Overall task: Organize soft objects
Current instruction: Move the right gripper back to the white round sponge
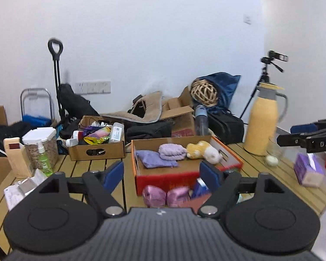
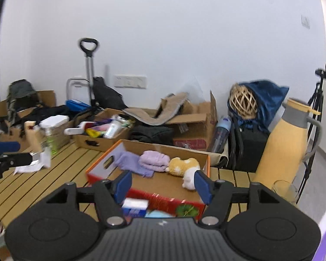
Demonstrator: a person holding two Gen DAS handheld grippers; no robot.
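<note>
An orange and red cardboard box stands on the slatted wooden table. Inside lie a flat purple cloth, a rolled lilac towel and a yellow and white plush toy. Two pink shiny soft items sit on the table in front of the box. My left gripper is open and empty, just in front of the box. My right gripper is open and empty, above the box's near edge.
A brown box of bottles and packets stands behind left. A yellow thermos, a glass, a purple tissue pack, a green spray bottle and papers are on the table. A blue and white carton lies by the red box.
</note>
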